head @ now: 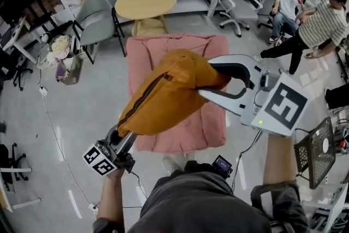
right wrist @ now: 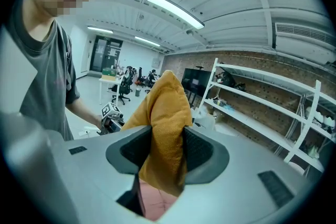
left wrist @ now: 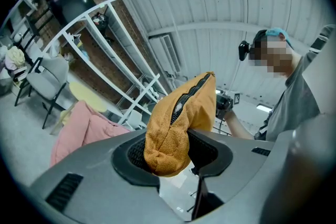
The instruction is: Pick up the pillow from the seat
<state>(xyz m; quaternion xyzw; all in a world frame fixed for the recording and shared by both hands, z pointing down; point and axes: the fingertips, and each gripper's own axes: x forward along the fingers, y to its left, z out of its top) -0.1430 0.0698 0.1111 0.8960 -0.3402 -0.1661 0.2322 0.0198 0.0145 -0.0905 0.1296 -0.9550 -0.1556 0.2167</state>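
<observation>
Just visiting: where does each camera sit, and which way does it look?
Head view: on the person's head, looking down at the orange pillow over the seat; both forearms show.
Left gripper view: on the left gripper, looking along its jaws, clamped on a pillow corner; the person's shirt shows.
Right gripper view: on the right gripper, jaws clamped on another corner, shelves behind; the shirt shows.
Shared: the pillow.
</observation>
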